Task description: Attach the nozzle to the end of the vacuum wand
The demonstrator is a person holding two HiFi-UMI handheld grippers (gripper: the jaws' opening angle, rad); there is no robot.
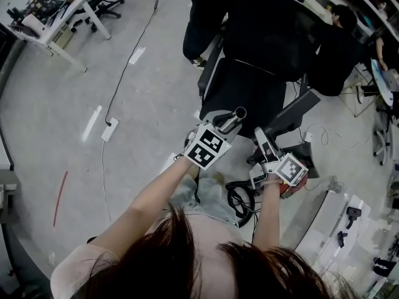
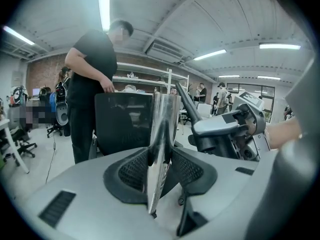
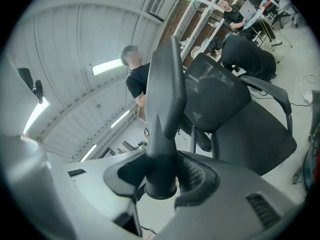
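Observation:
The vacuum wand (image 1: 233, 120) is a shiny metal tube, and my left gripper (image 1: 218, 131) is shut on it with the open end pointing up and away. In the left gripper view the wand (image 2: 161, 134) stands between the pads (image 2: 134, 170). The nozzle (image 1: 262, 141) is a dark, slim crevice piece held in my right gripper (image 1: 267, 154), just right of the wand's end and apart from it. In the right gripper view the nozzle (image 3: 165, 109) rises from the shut jaws, round collar toward the camera. From the left gripper view, my right gripper (image 2: 227, 131) shows at right.
A black office chair (image 1: 249, 86) stands directly ahead, with a person in black (image 1: 249, 11) behind it. A coiled black hose (image 1: 240, 201) lies by my feet. A power strip (image 1: 110, 129) and cable cross the floor at left. A white bench with tools (image 1: 349, 223) sits lower right.

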